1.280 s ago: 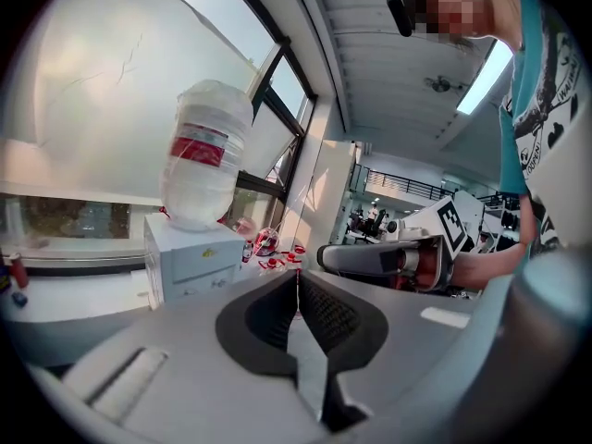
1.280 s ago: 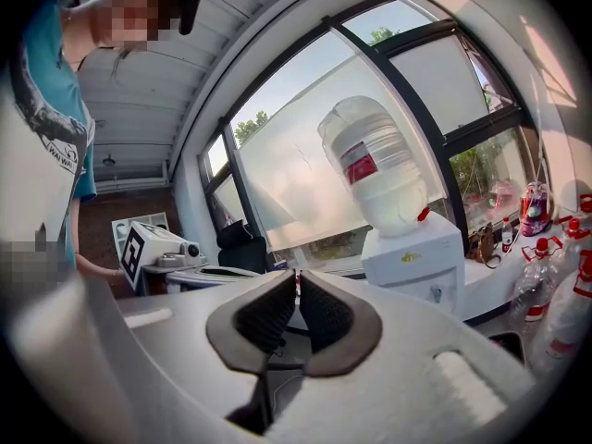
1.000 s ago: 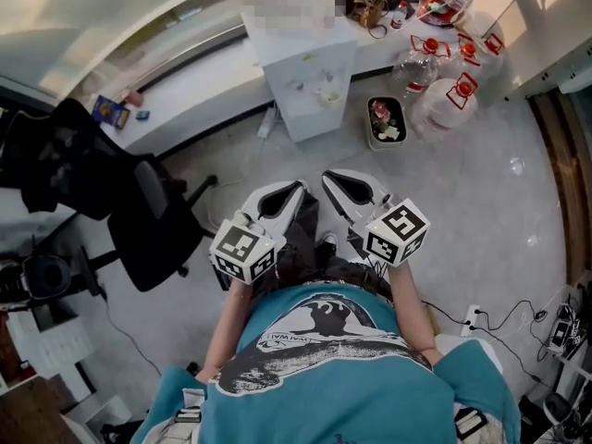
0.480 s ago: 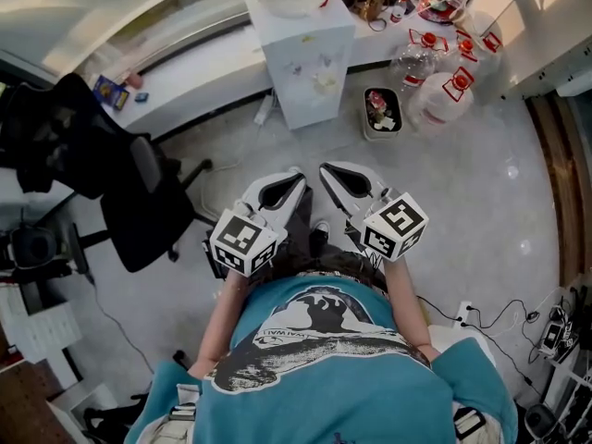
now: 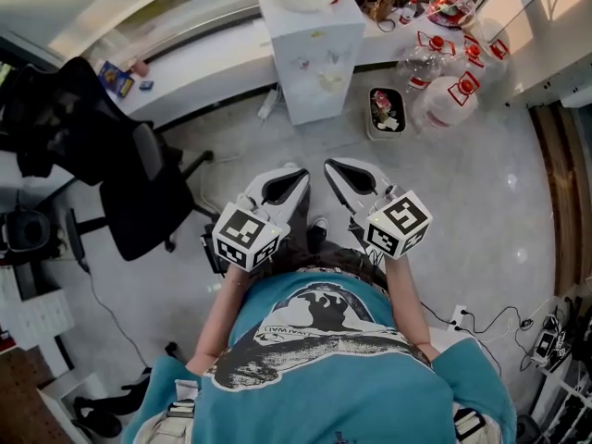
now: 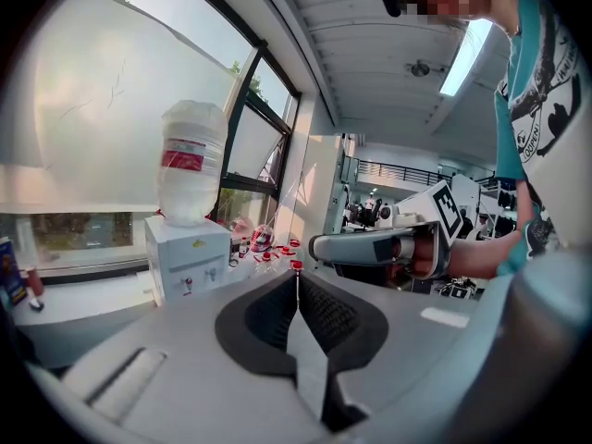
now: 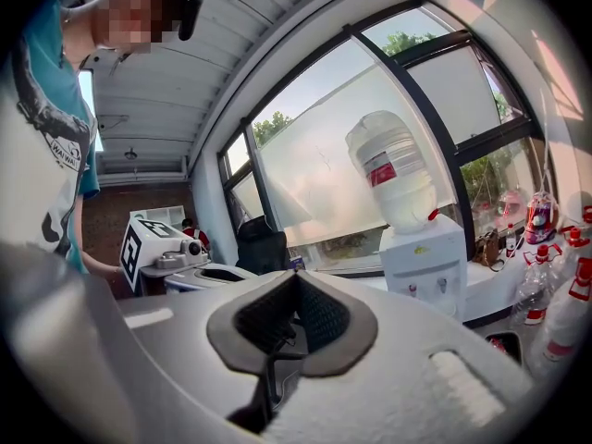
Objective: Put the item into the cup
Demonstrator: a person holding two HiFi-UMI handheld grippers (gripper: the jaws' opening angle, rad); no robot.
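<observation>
No cup and no item for it shows in any view. In the head view my left gripper (image 5: 298, 173) and my right gripper (image 5: 331, 166) are held side by side over the floor, in front of the person's teal shirt. Both point toward the white water dispenser (image 5: 314, 58). In the left gripper view, the left gripper (image 6: 297, 275) has its jaws closed tip to tip, with nothing between them. The right gripper (image 7: 296, 276) is likewise shut and empty in its own view.
A black office chair (image 5: 139, 202) stands at the left. A small bin (image 5: 385, 117) and large water jugs (image 5: 444, 100) sit on the floor to the right of the dispenser. A white ledge (image 5: 185, 72) runs under the windows. Cables and a power strip (image 5: 546, 340) lie at the lower right.
Both grippers keep the same shut pose before the torso. The head view has shifted a little, so the dispenser and the chair sit slightly higher in the frame.
</observation>
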